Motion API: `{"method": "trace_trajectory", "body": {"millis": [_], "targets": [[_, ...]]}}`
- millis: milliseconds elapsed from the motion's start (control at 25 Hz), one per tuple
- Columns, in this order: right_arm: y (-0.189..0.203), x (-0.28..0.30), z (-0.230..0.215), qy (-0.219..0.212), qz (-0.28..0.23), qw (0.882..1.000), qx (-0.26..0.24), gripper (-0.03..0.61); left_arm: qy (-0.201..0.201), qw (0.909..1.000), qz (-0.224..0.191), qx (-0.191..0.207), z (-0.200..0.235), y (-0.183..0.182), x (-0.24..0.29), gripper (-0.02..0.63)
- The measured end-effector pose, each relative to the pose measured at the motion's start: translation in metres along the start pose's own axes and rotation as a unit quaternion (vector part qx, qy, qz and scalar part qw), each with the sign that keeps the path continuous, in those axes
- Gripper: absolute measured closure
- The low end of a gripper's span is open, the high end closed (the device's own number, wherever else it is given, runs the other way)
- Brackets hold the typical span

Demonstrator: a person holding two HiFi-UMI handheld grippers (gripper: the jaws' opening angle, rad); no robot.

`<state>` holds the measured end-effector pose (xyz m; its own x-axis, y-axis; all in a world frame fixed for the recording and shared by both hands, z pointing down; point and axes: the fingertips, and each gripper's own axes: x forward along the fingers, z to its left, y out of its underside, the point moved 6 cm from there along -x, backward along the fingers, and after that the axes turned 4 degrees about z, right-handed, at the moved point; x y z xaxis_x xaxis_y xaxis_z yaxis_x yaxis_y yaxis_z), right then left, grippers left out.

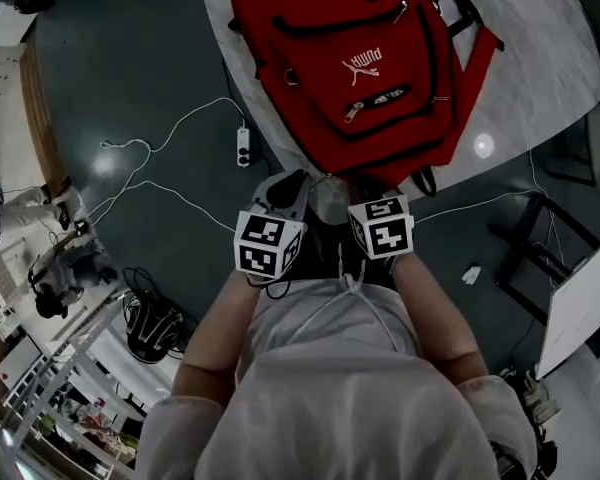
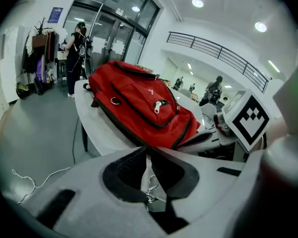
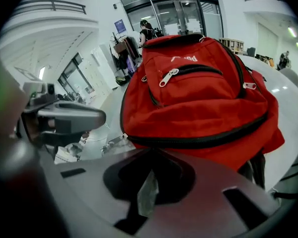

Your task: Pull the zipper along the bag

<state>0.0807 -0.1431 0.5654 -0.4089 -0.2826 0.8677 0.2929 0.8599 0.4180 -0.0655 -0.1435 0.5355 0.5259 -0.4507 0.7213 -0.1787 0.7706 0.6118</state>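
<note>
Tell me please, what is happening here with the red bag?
A person holds a gripper in each hand, close to the body. The left gripper and the right gripper both have their jaws together and touch nothing. The red backpack lies on the white table in front of them, and its zipper is not yet grasped.

We saw a white table (image 1: pixel 540 68) standing on a dark grey floor (image 1: pixel 130 58). A white power strip (image 1: pixel 244 147) lay on the floor just beside the table's edge, with a thin white cable (image 1: pixel 185 120) trailing away from it. Farther off, a person (image 2: pixel 77 48) stood near tall glass doors (image 2: pixel 114 33), beside hanging coats (image 2: pixel 38 58).
</note>
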Motion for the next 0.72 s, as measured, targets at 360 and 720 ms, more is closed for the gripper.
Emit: {"method": "trace_trajectory", "body": {"millis": [360, 720], "targets": [[-0.008, 0.006, -0.004, -0.039, 0.035, 0.999, 0.013, 0.552, 0.031, 0.9965, 0.072, 0.029, -0.011, 0.017, 0.021, 0.520], [-0.010, 0.006, 0.000, -0.030, 0.046, 0.998, -0.013, 0.552, -0.021, 0.9921, 0.103, 0.069, -0.016, 0.030, 0.036, 0.514]]}}
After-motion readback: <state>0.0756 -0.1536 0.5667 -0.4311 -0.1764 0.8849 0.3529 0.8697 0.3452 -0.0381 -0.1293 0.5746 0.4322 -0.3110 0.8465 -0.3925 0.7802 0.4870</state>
